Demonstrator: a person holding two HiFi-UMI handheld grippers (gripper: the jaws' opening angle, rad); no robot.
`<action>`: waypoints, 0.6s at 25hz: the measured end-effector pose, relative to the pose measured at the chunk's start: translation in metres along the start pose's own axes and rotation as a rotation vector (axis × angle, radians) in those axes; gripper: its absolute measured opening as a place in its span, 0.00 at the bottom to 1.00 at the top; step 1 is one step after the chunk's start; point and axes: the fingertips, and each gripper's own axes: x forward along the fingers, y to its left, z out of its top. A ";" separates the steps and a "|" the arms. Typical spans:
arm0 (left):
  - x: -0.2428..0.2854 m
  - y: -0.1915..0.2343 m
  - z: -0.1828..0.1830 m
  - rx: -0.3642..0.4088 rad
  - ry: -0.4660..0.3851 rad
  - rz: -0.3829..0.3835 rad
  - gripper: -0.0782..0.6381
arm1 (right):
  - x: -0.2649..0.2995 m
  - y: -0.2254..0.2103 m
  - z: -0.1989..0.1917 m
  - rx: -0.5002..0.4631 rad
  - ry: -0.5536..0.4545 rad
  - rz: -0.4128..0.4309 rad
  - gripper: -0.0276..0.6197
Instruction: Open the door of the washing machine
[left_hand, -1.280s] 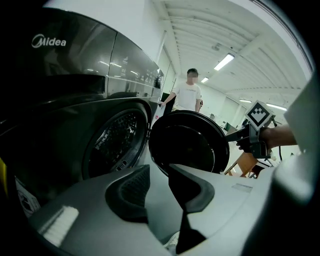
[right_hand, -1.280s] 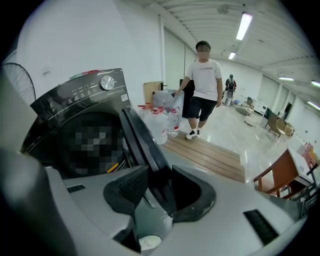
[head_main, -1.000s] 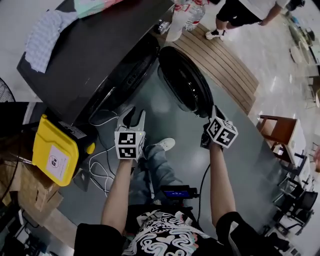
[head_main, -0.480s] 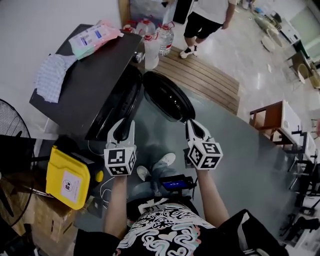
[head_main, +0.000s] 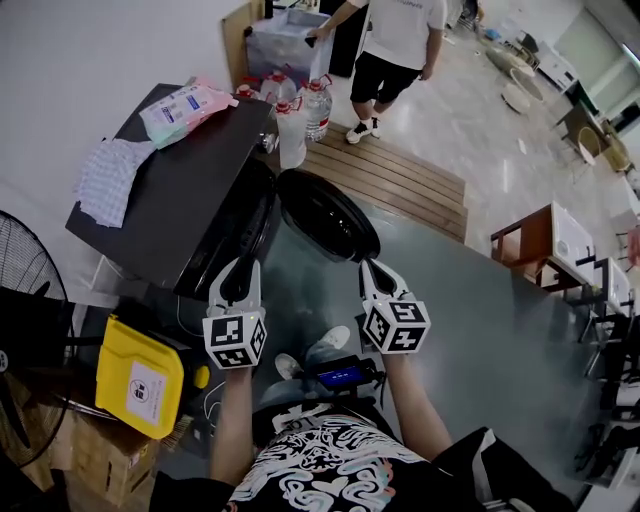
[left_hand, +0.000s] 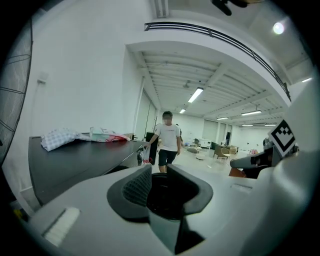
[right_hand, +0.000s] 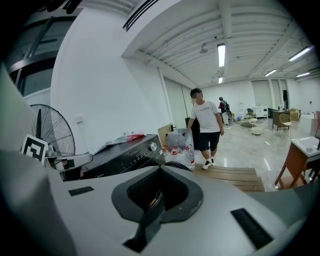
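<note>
Washer door (head_main: 325, 215) stands swung wide off the washing machine (head_main: 170, 210) front, so the task looks done. Right gripper (head_main: 373, 268), at the door's rim a sec ago, now hangs clear of it, jaws pressed together, empty. Left gripper (head_main: 238, 270) is narrowly apart, nothing btwn. Door is round, on edge - hinge side far, free rim toward the right gripper.

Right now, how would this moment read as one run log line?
door: open, swung away from washing machine | left claw: slightly open, empty | right claw: shut, empty
</note>
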 end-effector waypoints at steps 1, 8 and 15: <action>-0.001 0.000 0.001 0.001 0.000 0.001 0.24 | -0.001 0.000 0.000 -0.001 0.001 -0.001 0.05; -0.003 0.006 -0.001 0.004 0.007 0.019 0.24 | 0.000 -0.002 -0.004 0.003 0.011 -0.010 0.05; -0.001 0.011 -0.005 -0.002 0.017 0.039 0.23 | 0.006 -0.004 -0.004 0.002 0.020 -0.006 0.05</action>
